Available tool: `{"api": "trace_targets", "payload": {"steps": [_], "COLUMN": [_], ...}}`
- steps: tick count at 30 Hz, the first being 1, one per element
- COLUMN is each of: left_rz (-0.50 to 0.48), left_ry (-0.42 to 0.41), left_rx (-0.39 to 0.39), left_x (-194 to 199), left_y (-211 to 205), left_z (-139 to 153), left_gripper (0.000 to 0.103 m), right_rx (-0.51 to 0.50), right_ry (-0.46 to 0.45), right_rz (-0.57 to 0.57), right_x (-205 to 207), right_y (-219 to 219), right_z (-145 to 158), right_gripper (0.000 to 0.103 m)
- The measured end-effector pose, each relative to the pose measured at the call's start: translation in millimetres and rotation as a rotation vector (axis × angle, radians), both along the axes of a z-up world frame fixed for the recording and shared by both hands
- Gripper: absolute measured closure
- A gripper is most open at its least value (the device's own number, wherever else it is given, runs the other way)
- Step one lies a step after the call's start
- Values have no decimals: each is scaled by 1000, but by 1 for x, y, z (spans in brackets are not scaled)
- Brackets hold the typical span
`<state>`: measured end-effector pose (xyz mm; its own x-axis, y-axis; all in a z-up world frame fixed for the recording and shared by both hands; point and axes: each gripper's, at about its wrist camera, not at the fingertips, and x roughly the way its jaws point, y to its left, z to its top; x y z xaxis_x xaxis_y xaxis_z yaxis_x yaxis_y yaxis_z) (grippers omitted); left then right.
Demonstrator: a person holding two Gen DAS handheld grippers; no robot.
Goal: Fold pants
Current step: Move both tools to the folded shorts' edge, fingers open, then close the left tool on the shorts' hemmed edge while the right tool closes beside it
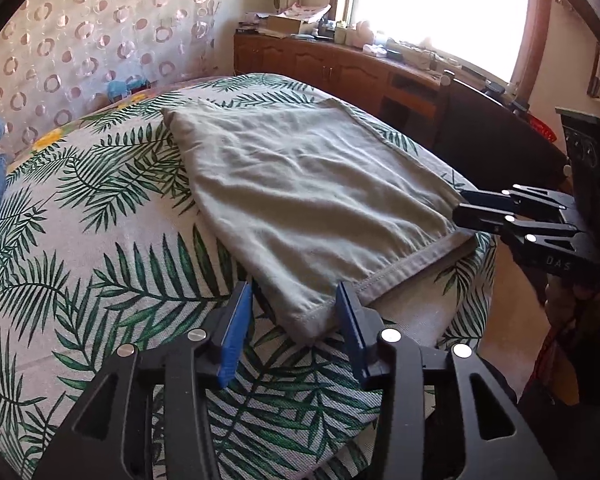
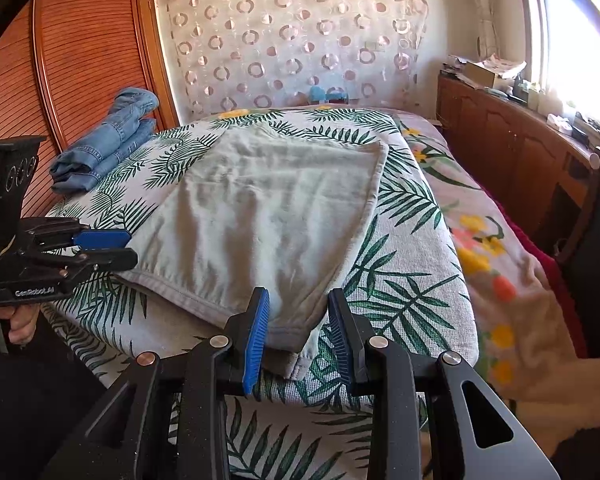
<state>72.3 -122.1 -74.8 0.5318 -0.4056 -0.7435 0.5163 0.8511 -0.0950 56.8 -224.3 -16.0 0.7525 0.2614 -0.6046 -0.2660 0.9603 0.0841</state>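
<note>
The bed is covered by a palm-leaf cloth. Folded grey-green pants lie flat on the cloth, their near corner between the right fingers and their other near corner between the left fingers. Folded jeans lie on the bed well beyond the left fingers.
</note>
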Motion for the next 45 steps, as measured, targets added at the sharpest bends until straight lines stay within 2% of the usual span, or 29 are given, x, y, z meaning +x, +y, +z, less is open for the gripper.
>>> {"api": "trace_targets", "payload": {"steps": [4,7,13,20,42,43,44,45], "left_rz": [7,-13,-25,-7,8,8,9,9], "left_ry": [12,31,14,-9,27,27,27,26], "left_rx": [-26,-63,-65,-108,-86,-87,-87,-87], "left_x": [0,0,-2,-1,4,4,4,4], "left_y": [3,5,3,13,14,14,14,15], "left_z": [-2,-3,0,11,-2,-2,-2,-2], "left_gripper": [59,71,91,92,92,92,92,92], "right_rx": [1,1,-1,0,-9,-9,-10,-10], "right_ry": [1,2,3,-5,16,12,6,0], "right_rz": [-1,0,2,7,38,39,40,39], "right_x": [0,0,0,0,-4,-4,-6,-7], "right_y": [-1,-2,-3,-4,2,1,2,2], "right_z": [-1,-1,-1,3,1,2,4,5], "right_gripper": [71,71,71,71,72,76,85,86]}}
